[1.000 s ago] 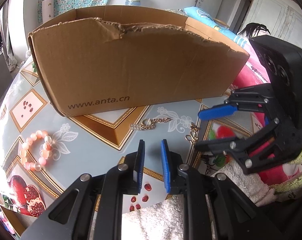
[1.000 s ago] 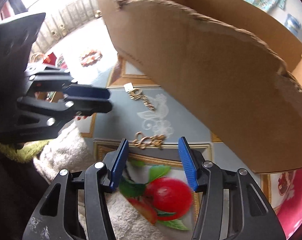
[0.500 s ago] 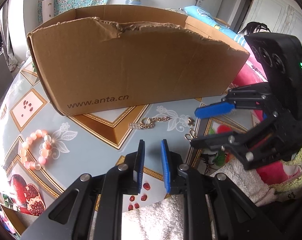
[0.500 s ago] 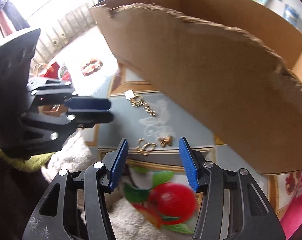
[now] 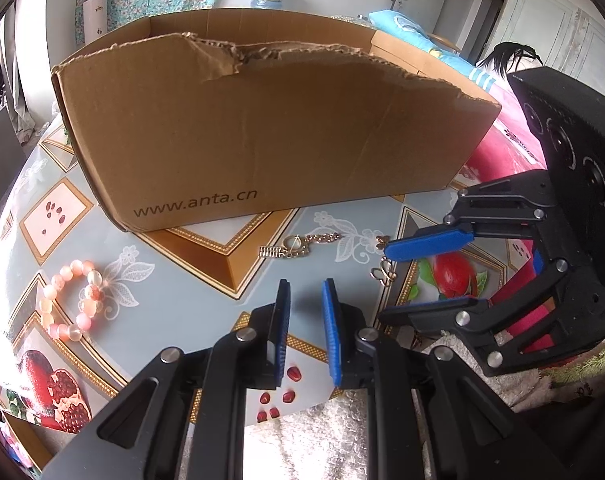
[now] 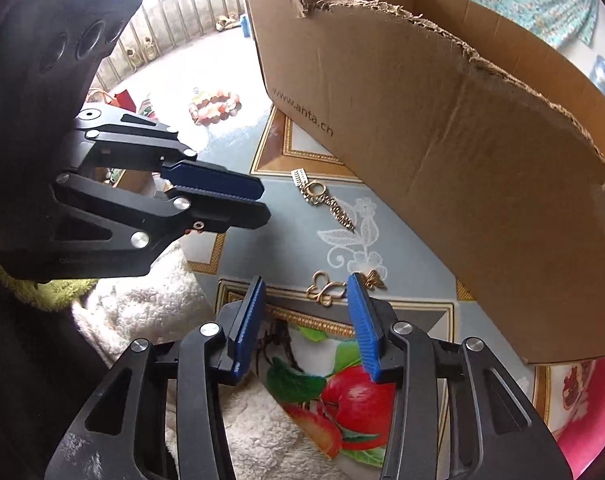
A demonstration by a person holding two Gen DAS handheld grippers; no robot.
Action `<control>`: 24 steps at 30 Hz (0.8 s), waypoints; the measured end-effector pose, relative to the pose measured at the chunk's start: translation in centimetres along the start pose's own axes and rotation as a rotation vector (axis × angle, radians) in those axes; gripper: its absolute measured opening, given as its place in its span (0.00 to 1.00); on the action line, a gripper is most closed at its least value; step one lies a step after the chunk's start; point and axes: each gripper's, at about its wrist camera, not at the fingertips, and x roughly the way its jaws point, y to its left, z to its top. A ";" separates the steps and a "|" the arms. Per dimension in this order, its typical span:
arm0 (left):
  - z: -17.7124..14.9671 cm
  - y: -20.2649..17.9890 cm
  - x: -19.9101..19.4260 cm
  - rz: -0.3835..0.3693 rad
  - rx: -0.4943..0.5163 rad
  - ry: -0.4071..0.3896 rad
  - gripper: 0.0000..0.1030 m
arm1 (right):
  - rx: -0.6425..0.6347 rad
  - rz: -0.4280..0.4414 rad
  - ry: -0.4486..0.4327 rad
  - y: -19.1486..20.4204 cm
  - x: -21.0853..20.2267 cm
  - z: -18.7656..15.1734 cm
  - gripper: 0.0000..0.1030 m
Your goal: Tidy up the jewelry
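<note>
A gold looped earring (image 6: pixel 323 289) and a small gold butterfly piece (image 6: pixel 373 279) lie on the tablecloth right at my right gripper's (image 6: pixel 305 286) tips; its blue jaws are open, the loop between them. A gold chain bracelet (image 6: pixel 325 199) lies further ahead, also in the left wrist view (image 5: pixel 298 246). A pink bead bracelet (image 5: pixel 71 301) lies at the left. My left gripper (image 5: pixel 305 288) hovers above the table, jaws a narrow gap apart, empty. The earring shows there (image 5: pixel 383 274) beside the right gripper (image 5: pixel 386 280).
A torn cardboard box (image 5: pixel 262 136) marked www.anta.cn stands behind the jewelry, open on top. A white fluffy towel (image 6: pixel 174 292) lies at the table's near edge. The round table has a patterned fruit cloth (image 5: pixel 198 280).
My right gripper has moved forward and down to the gold earring pieces and narrowed its jaws. The left gripper has stayed in place.
</note>
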 end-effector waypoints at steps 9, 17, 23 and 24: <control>-0.2 0.3 -0.3 0.005 -0.011 -0.004 0.15 | -0.040 -0.028 0.011 0.0 0.5 0.4 0.27; -0.3 0.3 -0.6 0.004 -0.007 -0.012 0.15 | -0.037 -0.007 0.018 0.0 0.3 0.5 0.17; -0.3 0.2 -1.0 0.010 -0.008 -0.014 0.15 | -0.015 0.003 0.013 -0.3 0.2 0.4 0.17; -0.4 0.1 -1.0 0.011 -0.009 -0.014 0.15 | -0.017 0.001 0.013 -0.3 0.2 0.4 0.17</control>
